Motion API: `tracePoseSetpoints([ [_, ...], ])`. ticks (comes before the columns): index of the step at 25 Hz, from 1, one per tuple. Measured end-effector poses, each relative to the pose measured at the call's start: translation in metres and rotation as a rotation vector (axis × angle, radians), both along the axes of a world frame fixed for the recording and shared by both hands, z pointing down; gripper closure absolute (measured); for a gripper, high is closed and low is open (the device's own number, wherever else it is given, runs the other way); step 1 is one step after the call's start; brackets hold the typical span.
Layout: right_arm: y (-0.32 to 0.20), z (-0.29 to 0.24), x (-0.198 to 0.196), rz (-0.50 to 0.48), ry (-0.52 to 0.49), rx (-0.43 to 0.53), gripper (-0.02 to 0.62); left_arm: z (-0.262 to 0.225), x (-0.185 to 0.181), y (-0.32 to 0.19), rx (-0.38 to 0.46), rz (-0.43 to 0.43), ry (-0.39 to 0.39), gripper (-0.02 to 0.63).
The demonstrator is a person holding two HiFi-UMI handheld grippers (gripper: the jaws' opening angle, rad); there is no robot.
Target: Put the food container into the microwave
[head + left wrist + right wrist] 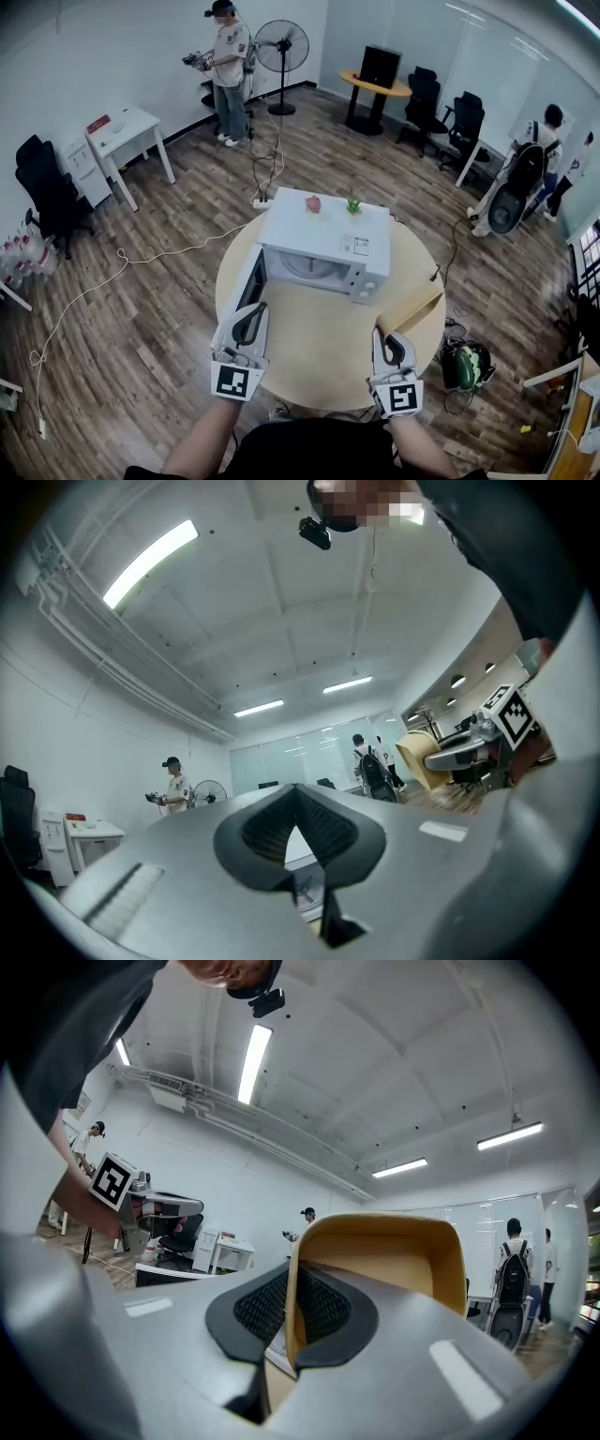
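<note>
Seen from above, a person's two bare forearms reach out over the near edge of a round table (319,370), each hand carrying a gripper held roughly level and pointing away from the body. On the left, the left gripper (255,309) sits just near of the open microwave door (249,281), which swings out toward the left; in its own view the left gripper (298,789) has its dark pads meeting at the tips with nothing between them. The white microwave (323,230) stands at the middle of the table, its cavity facing the person. On the right, the right gripper (394,337) is clamped on one wall of a tan food container (412,307), which sticks out beyond the jaws, tilted, to the right of the microwave and outside it. In the right gripper view the food container (394,1260) rises beyond the pads, and its lower part is hidden behind the gripper body.
</note>
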State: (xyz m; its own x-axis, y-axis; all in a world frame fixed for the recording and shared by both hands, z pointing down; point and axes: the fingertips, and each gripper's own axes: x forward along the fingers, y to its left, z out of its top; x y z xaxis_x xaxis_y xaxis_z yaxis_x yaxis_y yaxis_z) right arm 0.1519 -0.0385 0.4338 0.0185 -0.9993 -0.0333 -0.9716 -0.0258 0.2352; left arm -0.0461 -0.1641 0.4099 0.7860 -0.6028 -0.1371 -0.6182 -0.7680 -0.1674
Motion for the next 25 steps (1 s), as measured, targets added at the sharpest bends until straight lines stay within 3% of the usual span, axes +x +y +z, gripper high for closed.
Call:
tracePoseSetpoints([
  [18,-0.068,-0.005,0.031,-0.102,0.062,-0.055,0.583,0.001,0.031,-0.044,-0.007,-0.052,-0.016,0.607],
  [25,-0.099,0.0,0.013,-0.229,0.182,-0.145,0.583,0.015,0.037,-0.043,-0.043,-0.053,-0.018,0.607],
])
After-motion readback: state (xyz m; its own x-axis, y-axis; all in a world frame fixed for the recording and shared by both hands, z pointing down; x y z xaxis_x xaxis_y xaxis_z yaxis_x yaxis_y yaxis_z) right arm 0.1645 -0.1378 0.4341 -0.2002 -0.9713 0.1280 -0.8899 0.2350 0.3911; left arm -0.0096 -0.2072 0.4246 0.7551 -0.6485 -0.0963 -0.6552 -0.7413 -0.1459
